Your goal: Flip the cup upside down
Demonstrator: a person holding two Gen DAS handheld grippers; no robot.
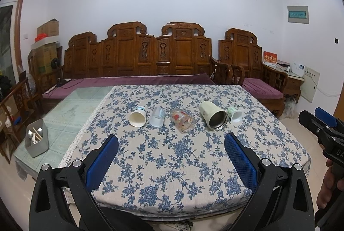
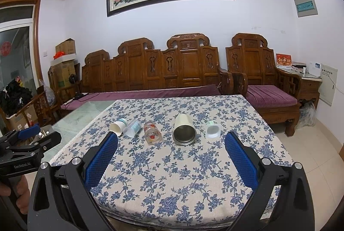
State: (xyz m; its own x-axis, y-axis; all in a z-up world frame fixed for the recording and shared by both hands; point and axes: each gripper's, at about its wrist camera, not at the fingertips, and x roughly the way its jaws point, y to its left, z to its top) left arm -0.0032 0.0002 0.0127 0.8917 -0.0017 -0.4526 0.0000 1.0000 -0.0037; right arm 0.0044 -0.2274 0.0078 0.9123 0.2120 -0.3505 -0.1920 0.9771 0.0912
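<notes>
Cups lie in a row on their sides across the blue-floral tablecloth (image 1: 172, 166), mouths toward me, so none is flipped yet. Cream steel-lined tumbler (image 2: 183, 130) sits mid-right, well ahead of my right gripper (image 2: 171, 145). Left gripper (image 1: 171, 147) also hangs back. Both spread wide, empty, probably lined up for a side grasp.

Five cups are lying on their sides mid-frame on the floral tablecloth (image 2: 172, 168), the steel-lined cup (image 2: 184, 130) central; the right gripper (image 2: 171, 138) is gaping at bottom.
</notes>
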